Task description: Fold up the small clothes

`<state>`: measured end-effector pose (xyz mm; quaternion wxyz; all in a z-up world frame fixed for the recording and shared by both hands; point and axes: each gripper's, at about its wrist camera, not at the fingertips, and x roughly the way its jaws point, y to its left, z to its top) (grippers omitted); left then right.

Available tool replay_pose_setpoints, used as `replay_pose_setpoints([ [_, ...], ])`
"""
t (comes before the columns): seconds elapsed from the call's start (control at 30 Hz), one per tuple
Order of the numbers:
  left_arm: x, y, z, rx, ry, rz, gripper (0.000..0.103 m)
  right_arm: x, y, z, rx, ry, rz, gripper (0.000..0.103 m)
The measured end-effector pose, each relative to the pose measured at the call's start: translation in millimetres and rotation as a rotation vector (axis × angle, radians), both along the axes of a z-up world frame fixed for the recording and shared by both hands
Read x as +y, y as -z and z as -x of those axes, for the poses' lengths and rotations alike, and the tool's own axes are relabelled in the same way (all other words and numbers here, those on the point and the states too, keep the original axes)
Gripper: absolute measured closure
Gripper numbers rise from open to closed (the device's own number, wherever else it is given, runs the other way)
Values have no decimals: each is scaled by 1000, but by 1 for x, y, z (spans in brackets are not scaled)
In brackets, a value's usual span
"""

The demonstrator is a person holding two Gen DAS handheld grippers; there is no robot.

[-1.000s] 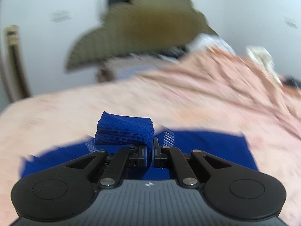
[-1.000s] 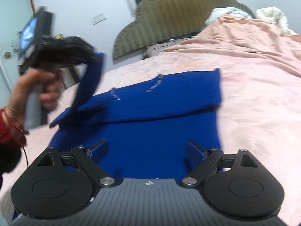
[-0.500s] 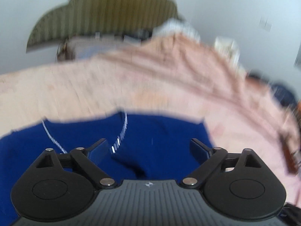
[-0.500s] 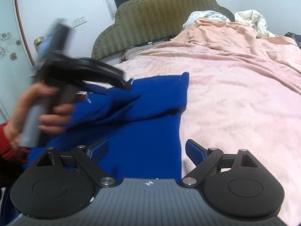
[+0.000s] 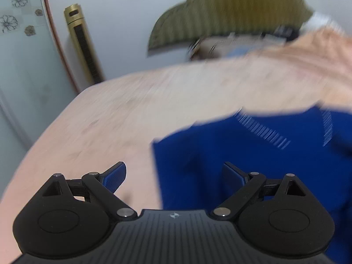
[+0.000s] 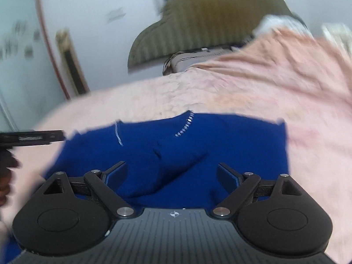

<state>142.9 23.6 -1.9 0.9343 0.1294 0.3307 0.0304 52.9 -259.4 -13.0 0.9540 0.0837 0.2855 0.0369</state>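
A dark blue garment (image 6: 198, 154) with a thin white trim line lies partly folded on the pink bedspread (image 6: 264, 83). In the left wrist view the garment (image 5: 264, 154) fills the right side, and its left edge runs between my fingers. My left gripper (image 5: 173, 176) is open and empty, low over that edge. My right gripper (image 6: 171, 176) is open and empty, just above the garment's near part. A folded flap lies across the garment's middle. The left gripper's body (image 6: 30, 137) shows at the right wrist view's left edge.
An olive padded headboard (image 6: 209, 22) stands at the far end of the bed. White bedding (image 6: 283, 22) is piled beside it. A gold standing unit (image 5: 81, 44) and a glass door (image 5: 22, 66) are to the left, past the bed's edge.
My left gripper let go of the blue cloth it held up and opened. It has swung left to the garment's left edge. The right gripper stayed open and shifted over the garment.
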Motion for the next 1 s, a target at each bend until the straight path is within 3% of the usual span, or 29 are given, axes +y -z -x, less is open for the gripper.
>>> replay_pose_setpoints([
  [0.1, -2, 22, -1, 27, -18, -99, 7, 34, 15, -35, 29, 6, 199, 10],
  [0.2, 7, 23, 7, 0, -9, -82, 7, 42, 31, -50, 76, 139, 364, 10],
  [0.27, 19, 18, 11, -11, -35, -75, 8, 28, 30, -40, 53, 240, 377, 7],
  [0.37, 44, 12, 21, -33, -60, -53, 8, -18, 22, -12, 13, 404, 244, 3],
  [0.47, 61, 7, 36, -67, -18, -14, 8, -47, 14, 10, -42, 549, 214, 2],
  [0.53, 64, 8, 47, -84, 16, -30, 8, -60, 10, 20, -83, 533, 139, 2],
  [0.6, 64, 10, 54, -100, 62, -59, 8, -69, 7, 21, -106, 442, 25, 3],
  [0.67, 60, 13, 57, -113, 92, -102, 8, -71, 9, 20, -102, 381, -26, 3],
  [0.8, 55, 17, 57, -118, 115, -129, 8, -78, 11, 20, -116, 421, -93, 3],
  [0.87, 53, 17, 59, -117, 156, -115, 8, -84, 13, 29, -135, 395, -184, 3],
  [1.0, 43, 21, 68, -145, 264, -170, 8, -105, 18, 43, -156, 412, -391, 3],
])
